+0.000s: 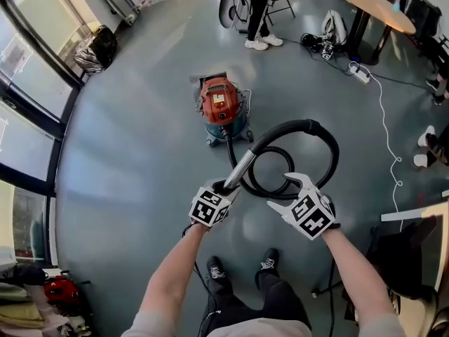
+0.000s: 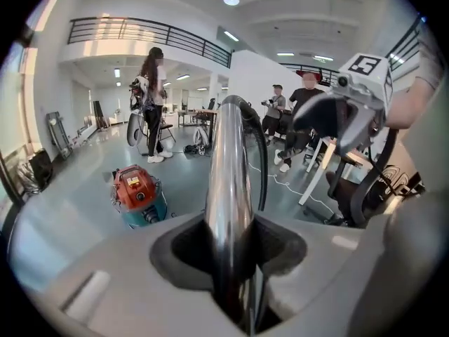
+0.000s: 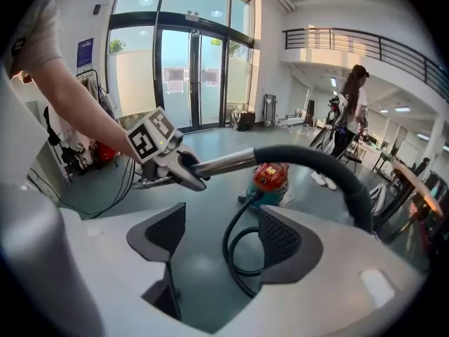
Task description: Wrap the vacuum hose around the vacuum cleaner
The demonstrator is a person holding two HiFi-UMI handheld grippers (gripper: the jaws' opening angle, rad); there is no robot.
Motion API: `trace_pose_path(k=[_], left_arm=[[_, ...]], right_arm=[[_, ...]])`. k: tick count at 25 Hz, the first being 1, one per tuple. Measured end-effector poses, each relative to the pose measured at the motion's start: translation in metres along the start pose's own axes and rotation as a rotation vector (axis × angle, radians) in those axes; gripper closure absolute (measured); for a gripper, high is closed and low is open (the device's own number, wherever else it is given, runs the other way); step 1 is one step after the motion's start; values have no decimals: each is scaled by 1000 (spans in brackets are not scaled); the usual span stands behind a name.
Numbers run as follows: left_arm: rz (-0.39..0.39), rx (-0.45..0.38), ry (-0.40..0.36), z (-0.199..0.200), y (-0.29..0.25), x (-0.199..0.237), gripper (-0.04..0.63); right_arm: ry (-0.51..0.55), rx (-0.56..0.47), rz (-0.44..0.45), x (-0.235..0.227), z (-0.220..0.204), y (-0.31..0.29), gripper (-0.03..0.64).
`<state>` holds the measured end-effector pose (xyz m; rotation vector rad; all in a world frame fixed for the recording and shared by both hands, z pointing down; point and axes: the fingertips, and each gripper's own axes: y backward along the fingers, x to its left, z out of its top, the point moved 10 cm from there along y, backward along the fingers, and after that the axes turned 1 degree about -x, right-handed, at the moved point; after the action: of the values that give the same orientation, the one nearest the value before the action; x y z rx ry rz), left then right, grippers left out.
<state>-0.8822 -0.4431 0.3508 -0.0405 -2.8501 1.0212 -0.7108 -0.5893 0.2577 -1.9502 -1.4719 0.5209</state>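
Note:
The red and teal vacuum cleaner stands on the grey floor ahead of me. Its black hose runs from the base, coils in a loop on the floor and arcs up to a chrome wand. My left gripper is shut on the wand, which runs straight up between its jaws. My right gripper stands open just right of it, above the hose loop, with nothing pressed between its pads. The vacuum cleaner and the left gripper show beyond them.
A person stands behind the vacuum cleaner beside a chair. A round wooden table is at the back right, with a power strip and white cable trailing across the floor. Black bags lie by the windows. My feet are below.

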Motion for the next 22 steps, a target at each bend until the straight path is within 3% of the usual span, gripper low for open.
trace_pose_path(k=[5,10,17,22], left_arm=[[-38,-34,49,-19,-15,32,456],[-123,-99,109,-40,-33,58,456],[-237,-128,63,-52,-53,86,456],[-288,-164,99,-58,-65,91,456]], right_arm=[[-105,49,56,43,-22,-72,273],[-254,50,48,83,-33,-153,273],[-504,24,56,136,-43,-254,244],[-663,-14,74,180,-68,-314,233]])
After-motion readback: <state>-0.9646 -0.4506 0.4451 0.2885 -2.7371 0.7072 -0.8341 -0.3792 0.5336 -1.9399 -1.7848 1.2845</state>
